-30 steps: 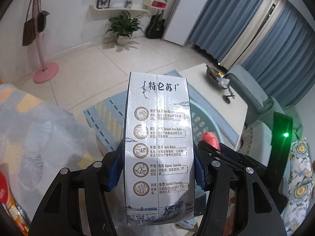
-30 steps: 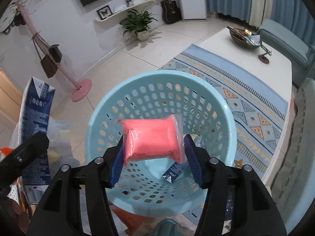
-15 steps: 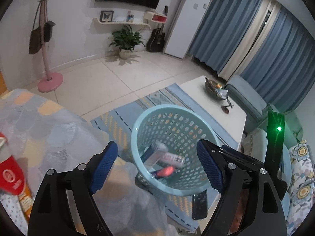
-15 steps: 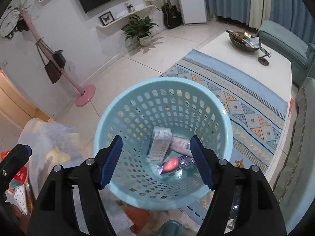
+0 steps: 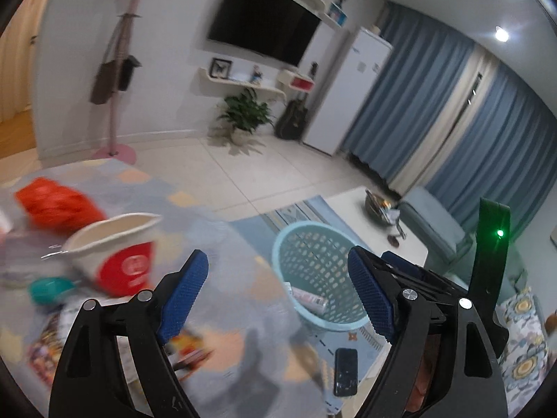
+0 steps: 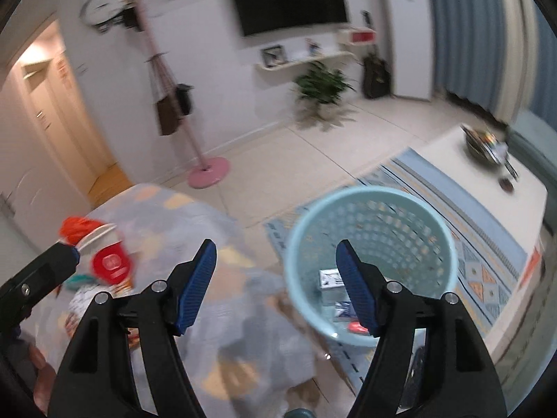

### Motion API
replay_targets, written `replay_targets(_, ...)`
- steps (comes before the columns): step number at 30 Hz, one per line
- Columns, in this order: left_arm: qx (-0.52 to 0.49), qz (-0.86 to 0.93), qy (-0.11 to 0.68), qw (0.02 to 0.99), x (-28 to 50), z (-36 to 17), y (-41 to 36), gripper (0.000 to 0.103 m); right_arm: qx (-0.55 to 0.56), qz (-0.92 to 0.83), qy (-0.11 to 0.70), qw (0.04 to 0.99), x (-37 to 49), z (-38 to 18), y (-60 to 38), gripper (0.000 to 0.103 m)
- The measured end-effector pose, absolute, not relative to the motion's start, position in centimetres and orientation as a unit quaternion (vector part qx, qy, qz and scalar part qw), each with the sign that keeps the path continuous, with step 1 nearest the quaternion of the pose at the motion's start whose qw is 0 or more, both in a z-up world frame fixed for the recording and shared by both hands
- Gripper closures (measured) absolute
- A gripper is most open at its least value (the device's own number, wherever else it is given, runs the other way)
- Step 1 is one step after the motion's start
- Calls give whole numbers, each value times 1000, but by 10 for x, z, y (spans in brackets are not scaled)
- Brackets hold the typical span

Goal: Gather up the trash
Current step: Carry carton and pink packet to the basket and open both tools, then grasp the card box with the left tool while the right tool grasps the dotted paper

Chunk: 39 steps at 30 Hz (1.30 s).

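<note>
I see my left gripper (image 5: pixel 278 296) and right gripper (image 6: pixel 276 284) both spread wide, holding nothing. Trash lies in the blue basket (image 6: pixel 369 264) right; a paper cup (image 5: pixel 115 250) sits left.

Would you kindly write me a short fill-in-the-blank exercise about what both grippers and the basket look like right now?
1. The left gripper is ____ and holds nothing.
2. The right gripper holds ____.
3. The basket is light ____ in colour.
4. The trash dropped so far lies ____ the basket.

Missing words: open; nothing; blue; inside
</note>
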<state>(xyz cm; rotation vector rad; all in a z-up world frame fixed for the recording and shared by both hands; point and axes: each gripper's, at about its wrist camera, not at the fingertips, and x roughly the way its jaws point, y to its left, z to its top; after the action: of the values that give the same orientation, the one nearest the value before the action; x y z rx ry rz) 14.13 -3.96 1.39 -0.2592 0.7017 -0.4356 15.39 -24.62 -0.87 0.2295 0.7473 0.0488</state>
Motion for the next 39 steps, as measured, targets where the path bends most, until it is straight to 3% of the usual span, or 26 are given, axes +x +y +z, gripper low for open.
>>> replay_targets(10,-130,-108,331,928,91,10,68,22,39,132,363,922,137,3,-145,36)
replay_targets(16,-124,-88,378,913,79,-25,121,22,6,179,378,908,133,-8,-94,36)
replay_targets(18,-108,-100,399,905,82,-38,125,17,6,196,389,900,136,-13,-80,36)
replay_targets(30,-47,-92,454,885,110,-79,127,19,28,235,437,868,147,-37,-52,36)
replay_targets(39,-27,-79,451,889,111,-76,122,32,34,241,455,856,155,-49,-46,36)
